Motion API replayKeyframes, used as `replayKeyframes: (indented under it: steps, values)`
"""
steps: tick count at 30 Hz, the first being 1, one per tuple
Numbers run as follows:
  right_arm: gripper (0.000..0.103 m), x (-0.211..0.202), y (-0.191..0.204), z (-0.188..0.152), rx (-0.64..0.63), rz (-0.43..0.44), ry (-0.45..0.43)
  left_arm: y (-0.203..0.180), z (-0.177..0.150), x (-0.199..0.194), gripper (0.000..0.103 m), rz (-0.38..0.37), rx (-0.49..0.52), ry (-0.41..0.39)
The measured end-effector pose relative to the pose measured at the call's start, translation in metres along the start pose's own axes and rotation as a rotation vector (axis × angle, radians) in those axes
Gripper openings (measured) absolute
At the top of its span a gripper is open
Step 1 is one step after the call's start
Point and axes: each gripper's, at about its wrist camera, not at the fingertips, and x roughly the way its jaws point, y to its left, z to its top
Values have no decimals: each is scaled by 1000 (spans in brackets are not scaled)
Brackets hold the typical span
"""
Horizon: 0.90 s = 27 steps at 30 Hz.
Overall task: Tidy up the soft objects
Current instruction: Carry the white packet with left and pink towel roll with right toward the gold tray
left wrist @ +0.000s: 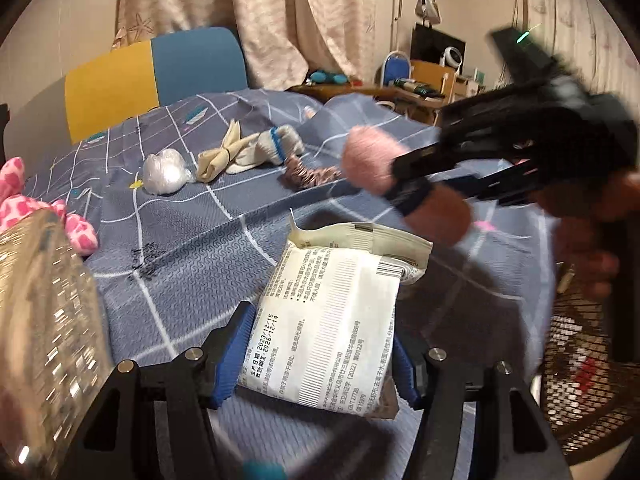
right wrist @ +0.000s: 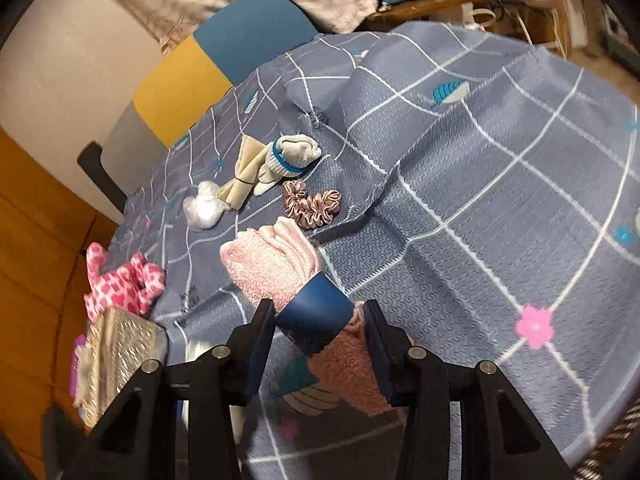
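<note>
Left wrist view first. Counting what's on the blue checked cloth covering the table: one white packet with printed text, one clear plastic bag wad, one cream fabric bow, one white sock with a blue band, one brownish scrunchie, and one pink spotted plush at the left edge. There's also one glittery box blurred at the near left. The left tongs point down at a slant over the table, jaws fairly wide, and the packet sits between the blue pads, pressed on both sides and lifted a bit at the near end. Off to the right, a hand holds the right tongs angled across the view, clamped on one pink fluffy towel roll with a dark blue band around its middle. It's pretty motion-blurred.

Right wrist view. Same lineup further out: one bag wad, one bow, one sock, one scrunchie, one pink plush, one glittery box at the lower left. The right tongs tilt down toward the table, jaws about partway closed, gripping the pink towel roll right at its blue band; the roll sticks out ahead of the tips, held above the cloth. One yellow and blue chair stands behind the table.
</note>
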Motion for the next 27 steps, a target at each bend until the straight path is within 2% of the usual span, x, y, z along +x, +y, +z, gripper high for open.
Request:
replayKeyframes:
  steps: [2,7,12,15,19,27]
  values:
    - [45,4,-3,2,20,32,19,-2,-3,-18,63,-14,-8,-12]
    - [45,6,-2,1,-11,12,23,0,-12,-76,63,-46,-1,-62]
    - [45,1,9,-2,-54,49,-17,29,-19,-135,63,-47,-63,-121]
    - [45,-2,23,-7,-103,79,-44,58,-27,-169,63,-2,-132,-159]
    - [45,-9,39,-22,-150,77,-64,105,-39,-203,63,88,-248,-181]
    - [45,-47,66,-60,-99,184,-93,203,-82,-223,63,232,-549,-130]
